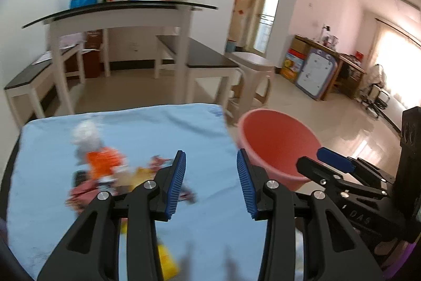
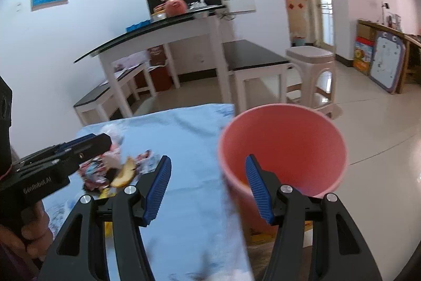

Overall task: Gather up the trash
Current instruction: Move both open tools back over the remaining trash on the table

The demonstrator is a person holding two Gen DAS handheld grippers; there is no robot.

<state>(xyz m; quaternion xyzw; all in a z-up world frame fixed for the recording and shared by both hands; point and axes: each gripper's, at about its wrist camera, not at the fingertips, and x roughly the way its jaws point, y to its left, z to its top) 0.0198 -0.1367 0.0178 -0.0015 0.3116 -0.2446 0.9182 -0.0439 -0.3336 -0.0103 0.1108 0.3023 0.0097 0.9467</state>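
The trash pile (image 1: pixel 105 175) lies on the blue cloth (image 1: pixel 147 128) covering the surface, at about nine o'clock from the left gripper (image 1: pixel 211 185) in its own view. It looks like crumpled wrappers, an orange packet (image 1: pixel 101 162), a white wad (image 1: pixel 84 134) and, in the right wrist view, a curled banana peel (image 2: pixel 125 173). All of it is probably light and soft; the foil wrappers are likely slippery and springy, the peel limp and slick. A pinch on a crumpled fold or the thick middle of the peel should hold better than a flat edge.

The left gripper has its fingers (image 1: pixel 175 186) standing fairly wide apart with nothing between them. The right gripper (image 2: pixel 208 191) is likewise parted and empty, one finger over the cloth and the other in front of the pink bin (image 2: pixel 284 138).

The bin stands just off the surface's edge, at about two o'clock from the pile, its mouth open and tilted toward the cameras; something yellowish seems to lie inside. The cloth between pile and bin is bare, giving open room to carry across. The two grippers sit close side by side, so they could knock each other.
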